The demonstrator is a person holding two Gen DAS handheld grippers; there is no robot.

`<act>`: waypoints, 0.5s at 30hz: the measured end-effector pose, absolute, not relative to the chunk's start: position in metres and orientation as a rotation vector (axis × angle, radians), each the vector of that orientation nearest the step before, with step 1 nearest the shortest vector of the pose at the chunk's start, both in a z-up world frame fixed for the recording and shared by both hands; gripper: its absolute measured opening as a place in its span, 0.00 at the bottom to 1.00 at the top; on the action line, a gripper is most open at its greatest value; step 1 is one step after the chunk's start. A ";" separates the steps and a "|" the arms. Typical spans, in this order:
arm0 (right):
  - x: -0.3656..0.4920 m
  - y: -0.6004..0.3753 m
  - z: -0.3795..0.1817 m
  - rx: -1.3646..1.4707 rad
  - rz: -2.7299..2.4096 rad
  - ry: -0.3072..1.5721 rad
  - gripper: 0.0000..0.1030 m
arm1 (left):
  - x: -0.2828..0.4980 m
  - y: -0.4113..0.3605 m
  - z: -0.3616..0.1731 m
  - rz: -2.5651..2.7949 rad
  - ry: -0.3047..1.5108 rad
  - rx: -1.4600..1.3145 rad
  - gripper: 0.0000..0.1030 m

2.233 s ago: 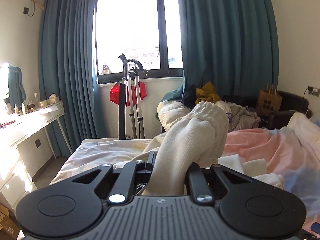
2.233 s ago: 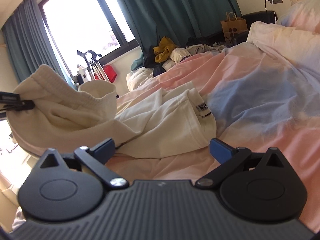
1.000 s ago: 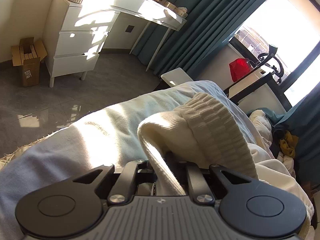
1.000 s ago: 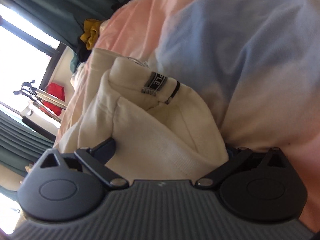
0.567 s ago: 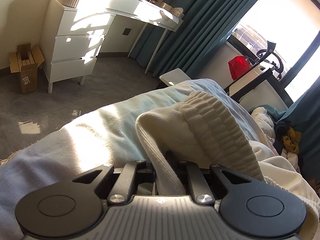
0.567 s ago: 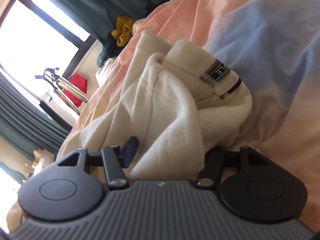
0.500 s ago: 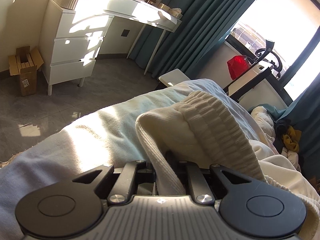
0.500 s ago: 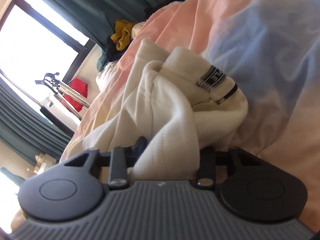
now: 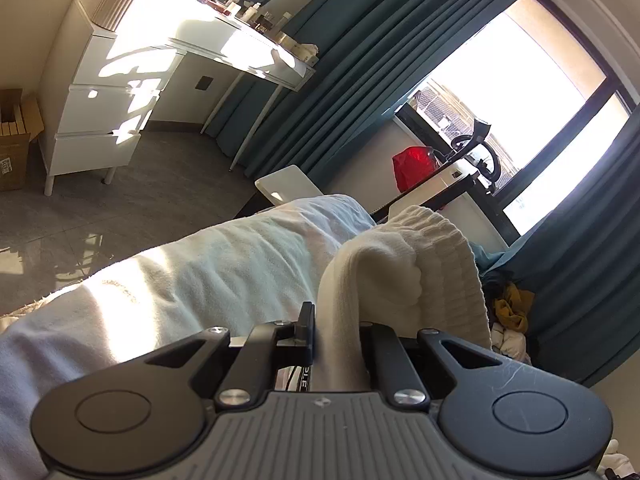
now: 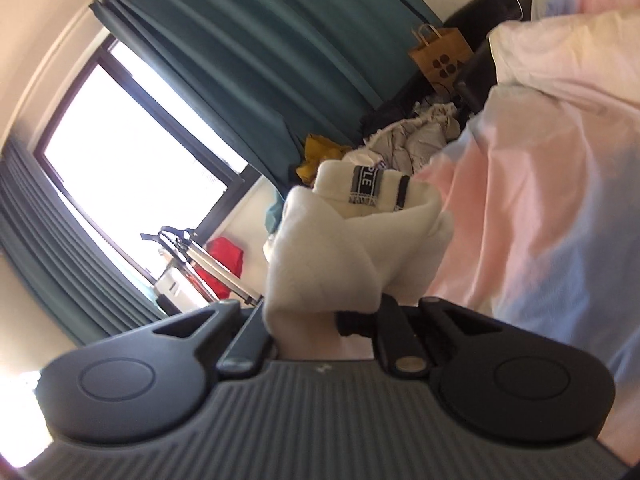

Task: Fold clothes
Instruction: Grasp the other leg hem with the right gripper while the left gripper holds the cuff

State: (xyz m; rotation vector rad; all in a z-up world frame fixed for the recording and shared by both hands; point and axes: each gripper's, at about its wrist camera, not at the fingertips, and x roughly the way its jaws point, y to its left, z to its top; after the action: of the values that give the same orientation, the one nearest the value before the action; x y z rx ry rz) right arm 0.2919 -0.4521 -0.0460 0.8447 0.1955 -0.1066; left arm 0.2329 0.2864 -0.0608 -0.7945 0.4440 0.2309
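Left wrist view showed the left gripper [image 9: 336, 340] clamped on the cream garment [image 9: 404, 276] above the bed [image 9: 180, 276]; the right gripper [image 10: 320, 316] pinched its labelled end

A bed [image 9: 168, 280] covered in a pale, sunlit white sheet, seen from the left wrist view. From the right wrist view, a rumpled pink and light blue duvet [image 10: 552, 208] lies spread directly over the bed.
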 end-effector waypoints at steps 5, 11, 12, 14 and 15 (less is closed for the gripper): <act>0.272 -0.502 -0.047 0.855 -0.186 0.172 0.08 | 0.233 0.285 -0.067 0.220 0.486 -0.838 0.08; 0.236 -0.542 -0.139 0.963 -0.388 0.343 0.08 | 0.234 0.284 -0.075 0.217 0.564 -0.876 0.08; 0.232 -0.546 -0.160 1.022 -0.432 0.396 0.08 | 0.236 0.283 -0.078 0.225 0.580 -0.871 0.09; 0.226 -0.553 -0.185 1.107 -0.480 0.462 0.08 | 0.238 0.285 -0.087 0.242 0.611 -0.881 0.09; 0.224 -0.555 -0.191 1.128 -0.488 0.480 0.09 | 0.239 0.286 -0.090 0.251 0.621 -0.887 0.09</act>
State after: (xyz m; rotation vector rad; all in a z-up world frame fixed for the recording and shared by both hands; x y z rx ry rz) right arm 0.2237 -0.5550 -0.1909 1.1282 0.4798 -0.4875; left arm 0.2388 0.2856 -0.0903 -0.8868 0.6208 0.2510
